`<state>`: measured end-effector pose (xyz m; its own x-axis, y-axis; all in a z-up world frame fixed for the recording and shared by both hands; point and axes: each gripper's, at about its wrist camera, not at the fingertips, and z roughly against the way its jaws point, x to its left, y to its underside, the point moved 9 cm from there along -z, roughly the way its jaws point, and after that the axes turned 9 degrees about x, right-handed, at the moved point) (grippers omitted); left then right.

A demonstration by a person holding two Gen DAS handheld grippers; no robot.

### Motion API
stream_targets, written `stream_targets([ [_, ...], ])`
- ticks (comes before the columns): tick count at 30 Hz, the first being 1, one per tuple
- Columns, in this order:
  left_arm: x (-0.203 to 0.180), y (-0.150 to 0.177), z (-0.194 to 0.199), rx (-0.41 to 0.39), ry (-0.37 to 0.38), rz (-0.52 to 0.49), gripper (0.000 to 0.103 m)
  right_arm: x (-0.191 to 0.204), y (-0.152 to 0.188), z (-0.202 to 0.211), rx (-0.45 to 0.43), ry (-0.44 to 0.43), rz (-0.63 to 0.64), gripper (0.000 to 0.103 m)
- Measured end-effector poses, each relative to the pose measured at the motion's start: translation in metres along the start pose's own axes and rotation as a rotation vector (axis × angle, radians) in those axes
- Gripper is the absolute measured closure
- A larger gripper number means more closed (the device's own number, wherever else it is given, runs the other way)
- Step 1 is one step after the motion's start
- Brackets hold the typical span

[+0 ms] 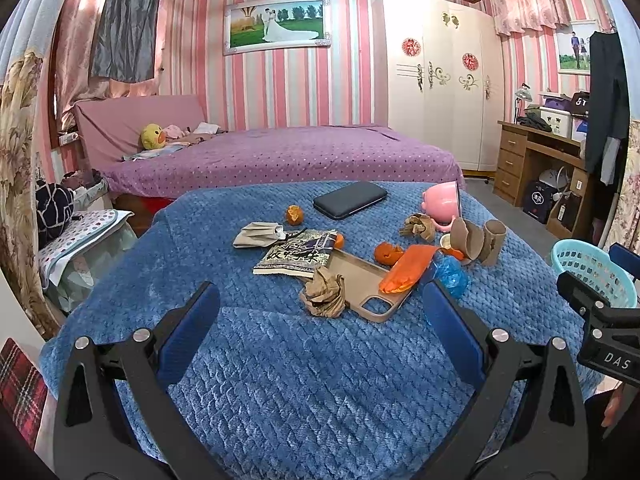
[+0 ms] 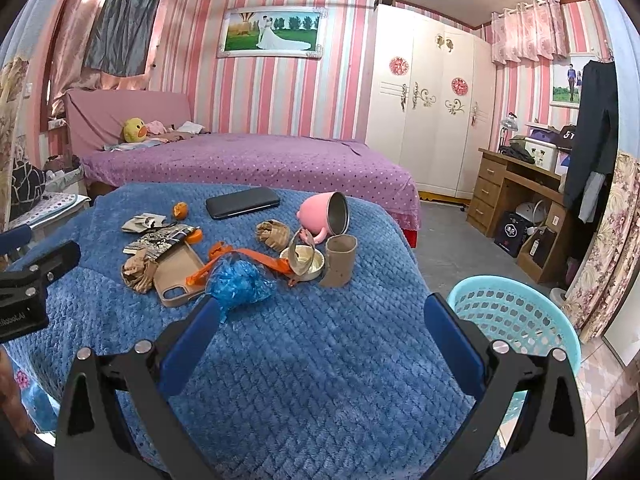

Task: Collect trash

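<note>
Both the left gripper [image 1: 320, 304] and right gripper [image 2: 322, 316] are held spread above the blue blanket [image 2: 320, 360]; nothing is pinched; crumpled paper [image 1: 324, 290] is seen ahead.

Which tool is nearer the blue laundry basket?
Right. The right tool hovers beside the basket; the left tool hovers farther left over the blanket.

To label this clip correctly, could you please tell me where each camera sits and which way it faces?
Left wrist: on the left gripper, jaws open, facing the blue blanket's clutter; the right gripper shows at the right edge.
Right wrist: on the right gripper, jaws open, facing the same clutter, beside the blue basket.
Shared: phone case, pink mug.
</note>
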<state>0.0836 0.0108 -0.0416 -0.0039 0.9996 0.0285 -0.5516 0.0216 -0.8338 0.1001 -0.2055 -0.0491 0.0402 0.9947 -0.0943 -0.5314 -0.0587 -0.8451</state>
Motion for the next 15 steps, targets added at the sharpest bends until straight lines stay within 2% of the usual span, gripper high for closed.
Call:
stream_targets([
  [15, -0.0026, -0.0009, 0.0020, -0.009, 0.005, 0.003, 0.005, 0.0021, -0.0003, 0.0042, -0.015, -0.001, 0.010, 0.004],
])
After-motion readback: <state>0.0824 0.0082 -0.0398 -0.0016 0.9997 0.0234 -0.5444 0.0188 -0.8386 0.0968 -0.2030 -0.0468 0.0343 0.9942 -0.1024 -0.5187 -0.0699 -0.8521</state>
